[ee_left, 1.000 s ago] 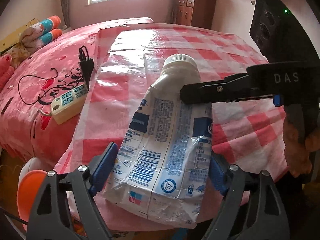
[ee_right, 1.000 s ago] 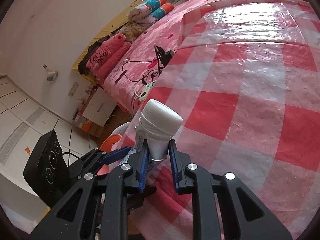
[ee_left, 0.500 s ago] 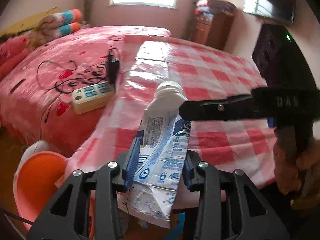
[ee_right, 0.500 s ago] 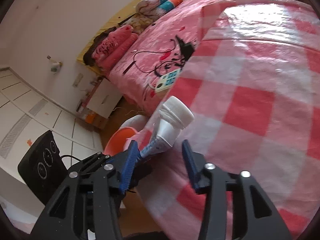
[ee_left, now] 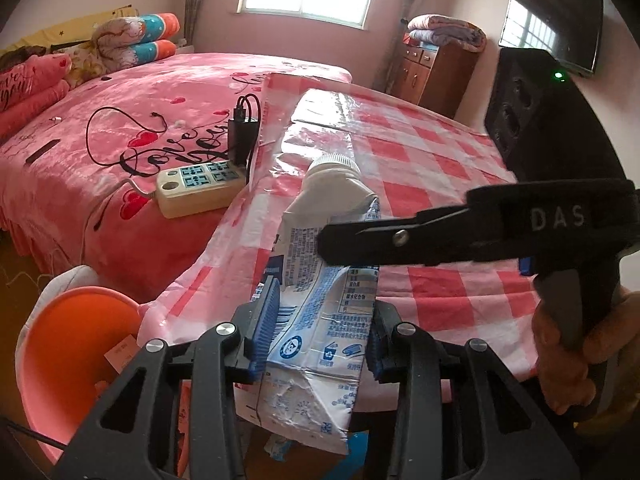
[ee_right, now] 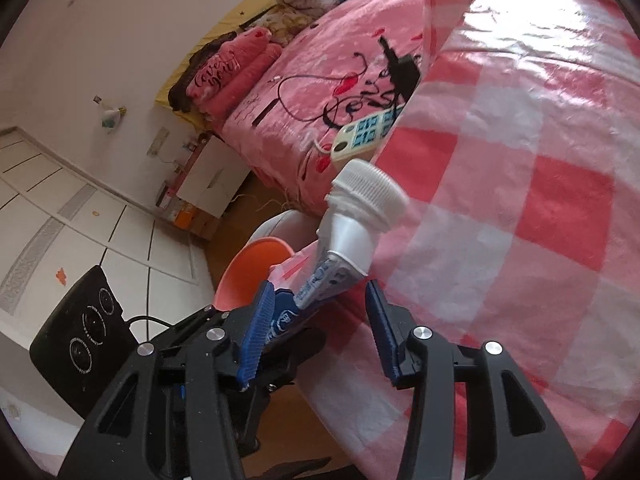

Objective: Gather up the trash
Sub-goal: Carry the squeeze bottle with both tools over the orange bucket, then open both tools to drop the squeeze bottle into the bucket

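A crushed white-and-blue milk carton [ee_left: 324,320] with a white screw cap [ee_left: 334,165] hangs over the edge of the red-checked tablecloth [ee_left: 424,160]. My left gripper [ee_left: 322,300] is shut on the carton's flattened lower body. My right gripper [ee_left: 360,240] reaches in from the right, level with the carton's neck. In the right wrist view the carton [ee_right: 344,240] slants up between the jaws of the right gripper [ee_right: 320,292], which stand open, the right pad well clear of it. An orange bin [ee_left: 72,340] sits on the floor to the lower left.
A beige power strip [ee_left: 196,184] with a black charger [ee_left: 242,132] and cable lies on the pink bed [ee_left: 80,160] beside the table. The bin [ee_right: 256,268] holds paper scraps. A hand [ee_left: 576,352] grips the right tool. A wooden cabinet [ee_left: 436,76] stands at the back.
The left gripper closed on the carton's body, and the right gripper let go of its neck. The carton has come up off the cloth and moved toward the table's edge by the bin.
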The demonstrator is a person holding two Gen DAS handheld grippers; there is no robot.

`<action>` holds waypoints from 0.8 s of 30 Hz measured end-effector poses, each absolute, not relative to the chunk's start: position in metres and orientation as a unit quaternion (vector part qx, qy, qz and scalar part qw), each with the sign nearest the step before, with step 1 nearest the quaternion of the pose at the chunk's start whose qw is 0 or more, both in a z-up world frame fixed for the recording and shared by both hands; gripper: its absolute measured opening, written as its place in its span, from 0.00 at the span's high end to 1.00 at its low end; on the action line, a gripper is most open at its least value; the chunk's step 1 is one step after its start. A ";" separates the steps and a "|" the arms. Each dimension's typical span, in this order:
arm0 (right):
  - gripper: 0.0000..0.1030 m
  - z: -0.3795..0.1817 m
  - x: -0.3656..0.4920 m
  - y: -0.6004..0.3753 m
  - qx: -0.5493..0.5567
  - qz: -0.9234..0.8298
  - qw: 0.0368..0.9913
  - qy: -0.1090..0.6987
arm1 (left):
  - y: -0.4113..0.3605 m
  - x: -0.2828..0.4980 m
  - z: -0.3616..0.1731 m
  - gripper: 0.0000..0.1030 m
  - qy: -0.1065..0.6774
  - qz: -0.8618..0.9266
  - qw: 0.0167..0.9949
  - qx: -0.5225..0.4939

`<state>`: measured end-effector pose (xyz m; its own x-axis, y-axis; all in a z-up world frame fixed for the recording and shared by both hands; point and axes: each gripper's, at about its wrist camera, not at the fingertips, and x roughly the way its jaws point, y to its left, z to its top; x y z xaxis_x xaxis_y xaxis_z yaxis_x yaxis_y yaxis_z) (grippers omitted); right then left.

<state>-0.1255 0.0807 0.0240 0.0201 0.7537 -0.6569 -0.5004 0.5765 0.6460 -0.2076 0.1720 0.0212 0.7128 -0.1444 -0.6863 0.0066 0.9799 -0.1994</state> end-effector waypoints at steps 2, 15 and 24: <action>0.51 0.024 -0.126 0.089 0.120 0.450 0.697 0.546 | 0.174 -0.210 0.022 0.62 0.374 -0.038 0.922 -0.096; 0.50 0.048 -0.152 0.158 0.118 0.540 0.644 0.529 | 0.220 -0.244 0.023 0.79 0.350 -0.005 0.925 -0.149; 0.46 0.035 -0.178 0.231 0.070 0.575 0.614 0.536 | 0.279 -0.280 0.010 0.80 0.341 0.072 0.916 -0.198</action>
<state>-0.1777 0.2311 0.0353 -0.2372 0.7815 -0.5770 -0.6304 0.3280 0.7035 -0.2797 0.2785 0.0104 0.7567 -0.0032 -0.6538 -0.2665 0.9116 -0.3129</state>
